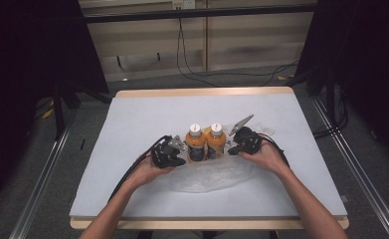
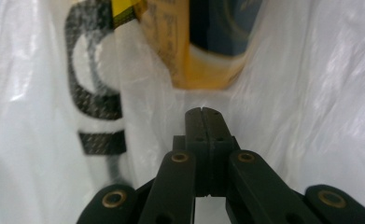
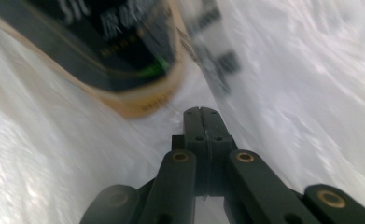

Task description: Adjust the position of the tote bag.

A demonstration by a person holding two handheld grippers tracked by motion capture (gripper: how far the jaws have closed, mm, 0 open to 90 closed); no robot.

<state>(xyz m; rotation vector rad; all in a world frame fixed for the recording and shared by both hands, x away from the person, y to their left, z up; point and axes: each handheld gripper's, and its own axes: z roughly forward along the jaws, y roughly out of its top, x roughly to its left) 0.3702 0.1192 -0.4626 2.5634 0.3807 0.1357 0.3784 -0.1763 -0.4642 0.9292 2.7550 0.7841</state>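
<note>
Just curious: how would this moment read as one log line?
left tool: shut | right tool: shut | two orange bottles upright | plastic bag beneath

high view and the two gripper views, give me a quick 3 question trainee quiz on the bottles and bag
1. How many orange bottles stand on the table?
2. True or false: the left gripper has its jaws wide open.
3. What lies under and around the bottles: A) a cardboard box, B) a thin plastic bag, C) a metal tray?

Key
1. Two, upright, side by side, with white caps.
2. False: its jaws are closed together, like the right gripper.
3. B.
</note>
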